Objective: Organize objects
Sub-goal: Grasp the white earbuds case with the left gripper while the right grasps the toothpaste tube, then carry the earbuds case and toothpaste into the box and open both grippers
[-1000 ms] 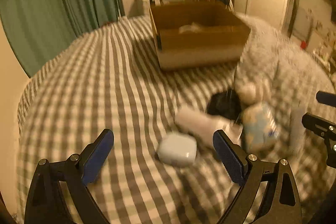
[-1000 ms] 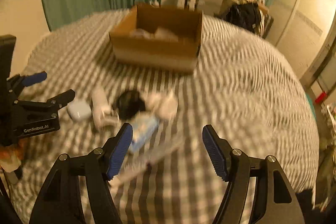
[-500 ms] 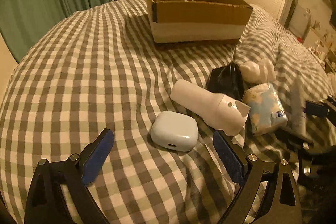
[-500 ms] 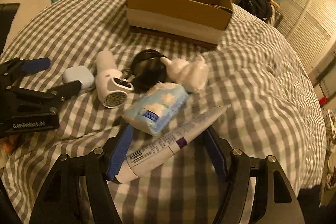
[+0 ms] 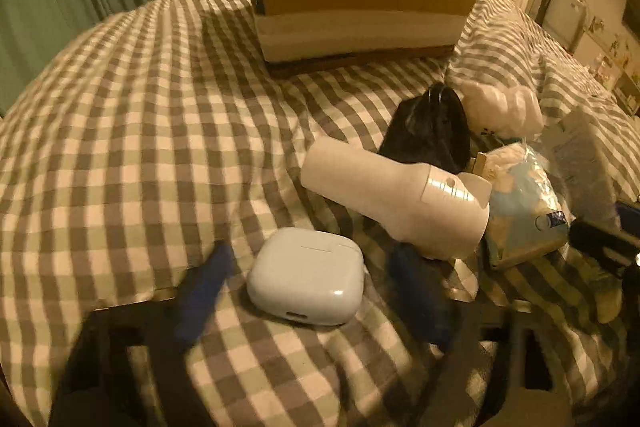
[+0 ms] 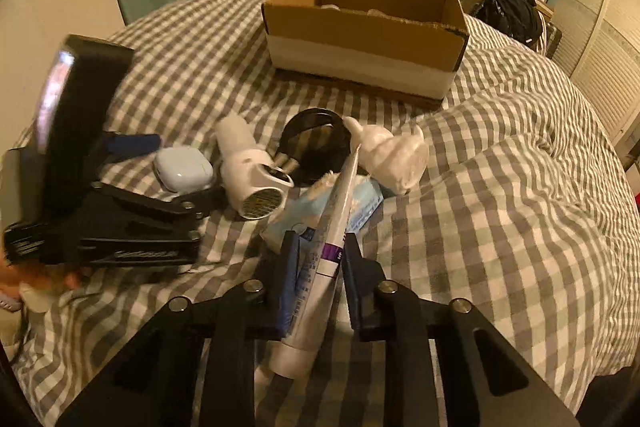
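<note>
While my right gripper sits low over the grey-and-white checked bed cover, its blue-padded jaws are clamped on the lower body of a long white toothpaste tube with a purple band. The tube points away from me, its flat end over a pale blue soft tissue pack.

My left gripper is motion-blurred; its jaws stand apart on either side of a small rounded white earbud case, and I cannot tell whether either pad touches it. The case lies flat on the bed cover.

Just beside the case lies a white hair-dryer-shaped appliance, resting on its side. Beyond it are a black glossy pouch-like item and a white crinkled plastic bag, close together.

An open brown cardboard box with a white lower band stands further back on the bed, well apart from the cluster. Some pale contents show inside; I cannot identify them.
</note>
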A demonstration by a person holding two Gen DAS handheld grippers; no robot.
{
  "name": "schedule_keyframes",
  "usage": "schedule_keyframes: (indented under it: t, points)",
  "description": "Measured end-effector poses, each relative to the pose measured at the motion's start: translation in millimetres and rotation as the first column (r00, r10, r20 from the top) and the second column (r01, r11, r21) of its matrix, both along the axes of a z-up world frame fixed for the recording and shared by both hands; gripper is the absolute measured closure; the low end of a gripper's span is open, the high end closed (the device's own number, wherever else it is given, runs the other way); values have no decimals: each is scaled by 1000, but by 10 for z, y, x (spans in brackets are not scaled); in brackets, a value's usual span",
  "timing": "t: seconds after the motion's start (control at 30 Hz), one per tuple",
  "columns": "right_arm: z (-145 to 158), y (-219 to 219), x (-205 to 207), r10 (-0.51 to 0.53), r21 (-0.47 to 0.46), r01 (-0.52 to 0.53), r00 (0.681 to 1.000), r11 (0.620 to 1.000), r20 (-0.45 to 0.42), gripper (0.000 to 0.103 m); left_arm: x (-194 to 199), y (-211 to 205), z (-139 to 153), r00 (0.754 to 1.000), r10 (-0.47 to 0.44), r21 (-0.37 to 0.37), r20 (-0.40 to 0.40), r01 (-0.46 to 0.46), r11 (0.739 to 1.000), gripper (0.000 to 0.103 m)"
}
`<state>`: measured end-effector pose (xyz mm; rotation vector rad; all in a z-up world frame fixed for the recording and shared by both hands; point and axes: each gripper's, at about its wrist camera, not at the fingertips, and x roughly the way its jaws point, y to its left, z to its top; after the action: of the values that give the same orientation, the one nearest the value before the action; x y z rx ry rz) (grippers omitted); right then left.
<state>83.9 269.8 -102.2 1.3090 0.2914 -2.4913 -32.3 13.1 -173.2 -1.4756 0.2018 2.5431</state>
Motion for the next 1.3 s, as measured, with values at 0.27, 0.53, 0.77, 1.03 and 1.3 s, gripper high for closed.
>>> schedule_keyframes:
  t: [0.27,0.53,0.77,1.03,1.3]
  points:
    - [152,51,29,-3,-38,2,1000,999,-27,87,114,-33,81,1000,6,58,20,-7,998,51]
    - [363,85,125,-6,-67,1,997,998,-72,87,355,-10,348,999,29,40,-15,-28,999,51]
    - [589,149,237,-8,-83,-3,991,997,-133,87,544,21,775,995,26,56,-99,-21,998,51]
    - [971,250,194,-5,-107,-19,976,994,-218,87,412,73,1402,977,23,101,-213,-2,995,51]
    - [1486,331,-274,-8,-142,-35,956,989,-293,87,-241,113,1918,951,36,103,-308,-4,995,51]
